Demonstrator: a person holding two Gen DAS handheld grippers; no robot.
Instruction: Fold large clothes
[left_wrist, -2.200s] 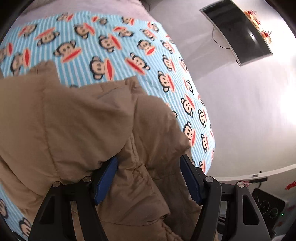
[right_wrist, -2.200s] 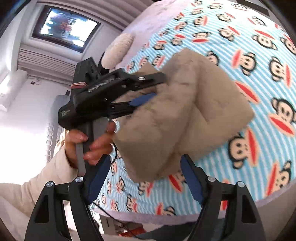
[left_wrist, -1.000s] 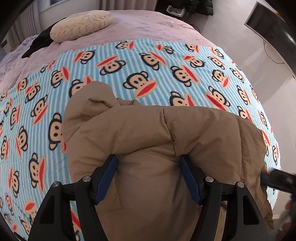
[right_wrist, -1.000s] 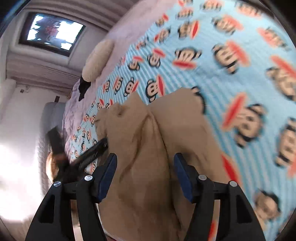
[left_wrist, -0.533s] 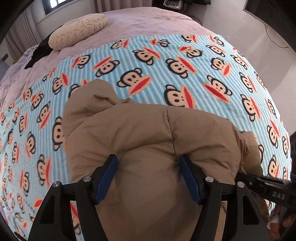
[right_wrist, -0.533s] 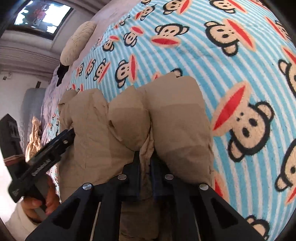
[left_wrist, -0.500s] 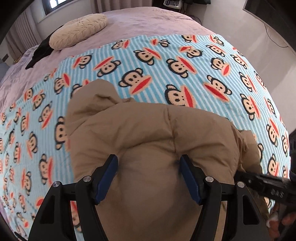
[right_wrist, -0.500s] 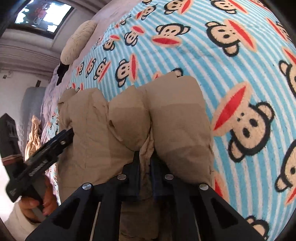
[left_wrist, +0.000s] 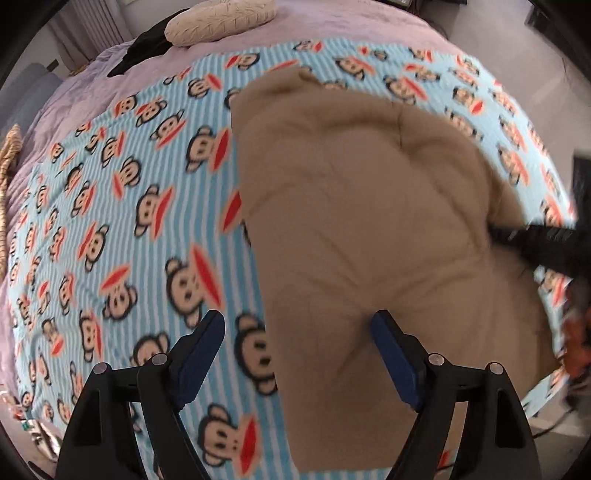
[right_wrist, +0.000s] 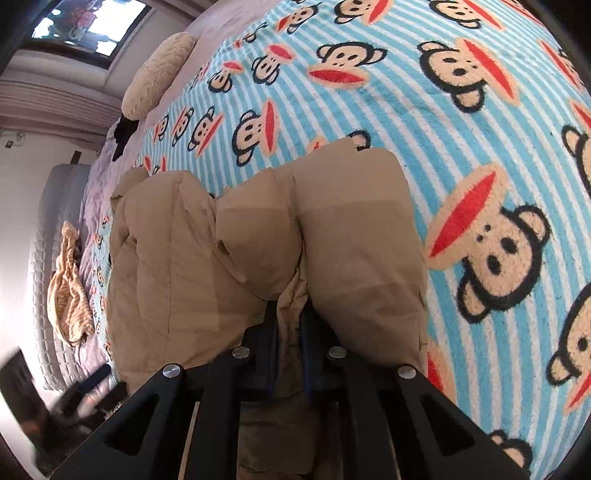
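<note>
The right tongs (right_wrist: 288, 325) are pinched shut on the near edge of the tan padded jacket (left_wrist: 369, 221), which lies bundled on the monkey-print blanket (left_wrist: 129, 221) over the bed. The left tongs (left_wrist: 295, 347) are opening, their right pad just touching the jacket's near left edge. The jacket looks light, puffy and slippery, likely best gripped at a seam or hem. Half a second ago the left tongs straddled its middle; now they sit further left.
</note>
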